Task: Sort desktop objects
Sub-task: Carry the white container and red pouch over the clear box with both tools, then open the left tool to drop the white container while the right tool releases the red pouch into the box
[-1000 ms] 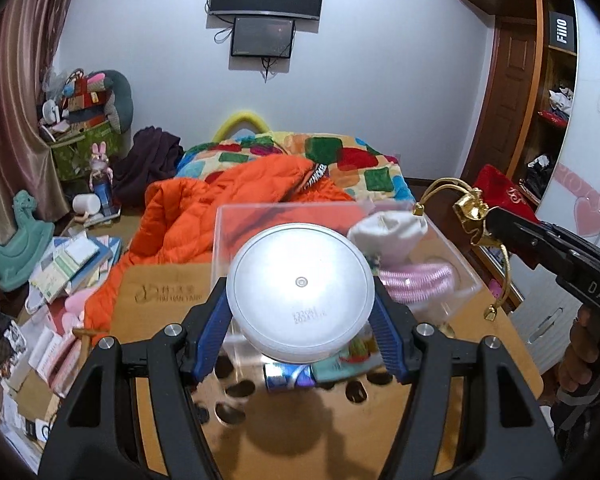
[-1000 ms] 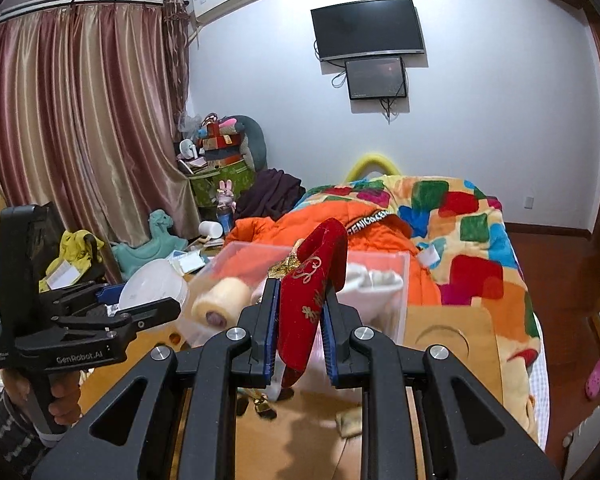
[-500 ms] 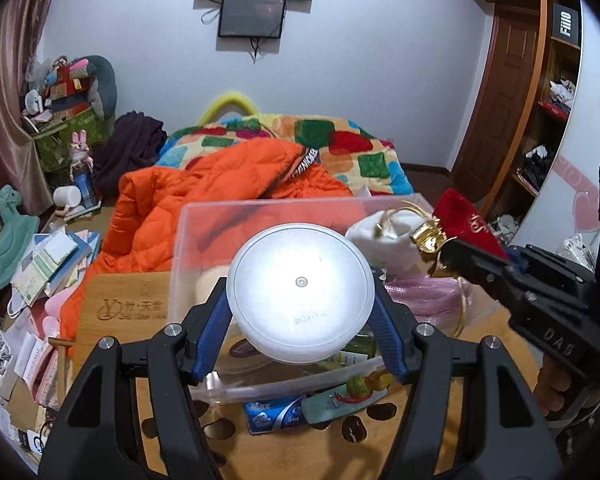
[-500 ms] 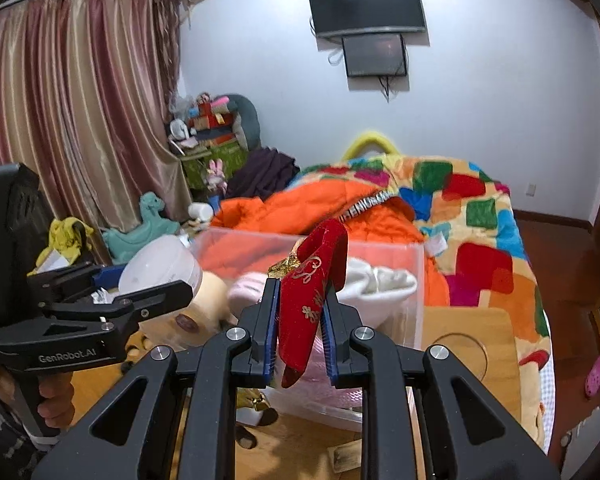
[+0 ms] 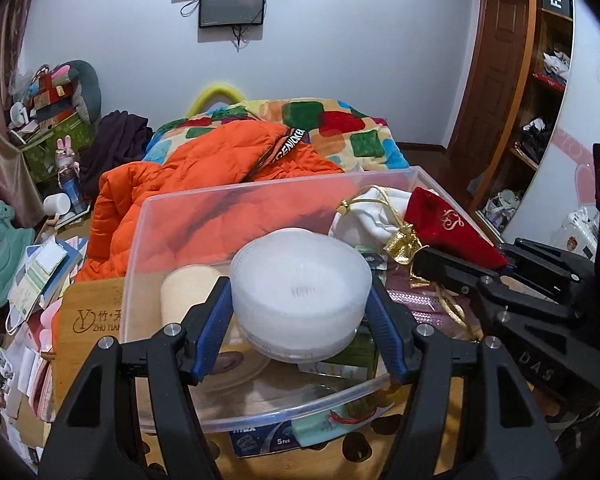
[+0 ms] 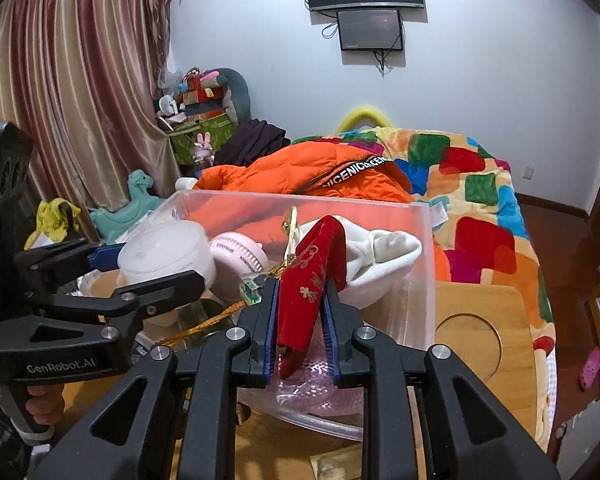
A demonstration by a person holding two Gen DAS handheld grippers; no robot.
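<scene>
Cluttered bedroom, wooden tabletop (image 6: 480, 308) with clear plastic bin (image 5: 260, 208) on it. Left tongs (image 5: 300, 300) pinch white round container (image 5: 300, 284) above the bin's inside; right tongs (image 6: 300, 320) pinch red velvet pouch (image 6: 312, 276) over the bin, just beside white cloth bag (image 6: 380, 256).

Matte black plastic on the left gripper (image 5: 300, 312) and right gripper (image 6: 300, 320), with triangular cut-outs in the arms. Blue ribbed pads lining the jaws. Silver round screws at the joints. White "GenRobot.AI" lettering on one side, "DAS" on another. Bare fingers (image 6: 44, 404) below the lettering.
</scene>
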